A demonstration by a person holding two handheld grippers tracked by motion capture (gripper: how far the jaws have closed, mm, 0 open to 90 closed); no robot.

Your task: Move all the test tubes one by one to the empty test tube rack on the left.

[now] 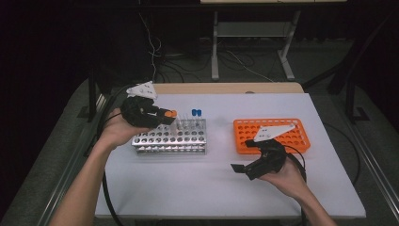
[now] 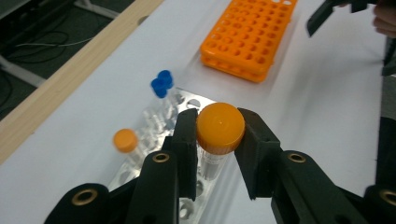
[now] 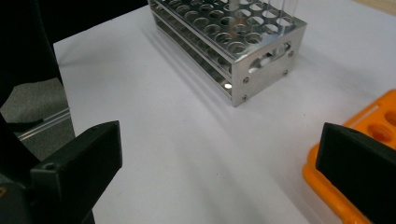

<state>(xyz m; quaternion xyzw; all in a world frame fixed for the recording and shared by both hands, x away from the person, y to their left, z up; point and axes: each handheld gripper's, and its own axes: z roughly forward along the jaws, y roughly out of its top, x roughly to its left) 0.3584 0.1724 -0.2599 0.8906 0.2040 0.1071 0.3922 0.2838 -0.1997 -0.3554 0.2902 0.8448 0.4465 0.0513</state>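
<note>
The metal tube rack (image 3: 243, 44) is polished to a mirror-like shine, with small bright screws at its corners. The orange tube rack (image 2: 250, 32) looks like smooth moulded plastic with a soft sheen. The tube (image 2: 212, 161) between the left gripper's (image 2: 217, 135) matt black plastic jaws is clear plastic, its orange screw cap (image 2: 220, 127) smooth and faintly glossy, ribbed round the rim. The table top (image 1: 188, 183) is a matt, paper-white sheet, edged at the back by a pale wooden strip (image 1: 226, 88)
</note>
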